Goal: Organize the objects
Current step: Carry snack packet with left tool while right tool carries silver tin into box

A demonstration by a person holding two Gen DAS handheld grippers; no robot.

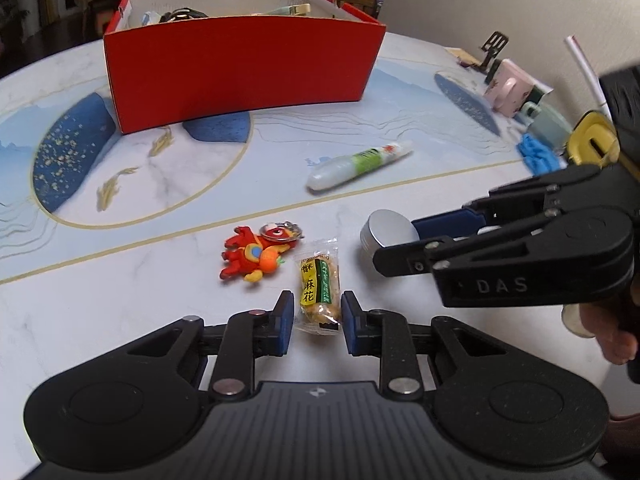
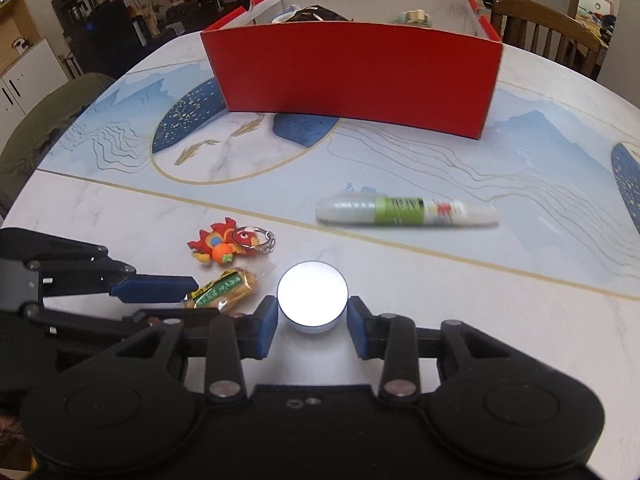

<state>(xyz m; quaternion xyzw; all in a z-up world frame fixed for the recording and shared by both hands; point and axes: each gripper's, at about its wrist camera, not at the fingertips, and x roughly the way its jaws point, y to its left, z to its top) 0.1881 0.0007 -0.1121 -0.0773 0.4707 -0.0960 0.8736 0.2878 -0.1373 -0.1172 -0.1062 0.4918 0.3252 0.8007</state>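
Box: a red cardboard box (image 2: 352, 76) with a white inside stands at the far side of the table (image 2: 520, 320); only the tops of a few things show over its rim, among them something dark and something pale green.
Left gripper (image 1: 314, 314): clenched on a snack packet (image 1: 318, 288), one blue pad on each side of its near end.
Right gripper (image 2: 312, 318): closed on a round silver tin (image 2: 313, 296), both pads against its sides.
Keychain: a red and orange toy keychain (image 1: 256, 254) lies just beyond the packet, apart from both grippers.
Tube: a white and green tube (image 2: 408, 211) lies on its side between the tin and the box.
Table edge: cups (image 1: 516, 92) and a blue cloth (image 1: 538, 154) sit at the far right.
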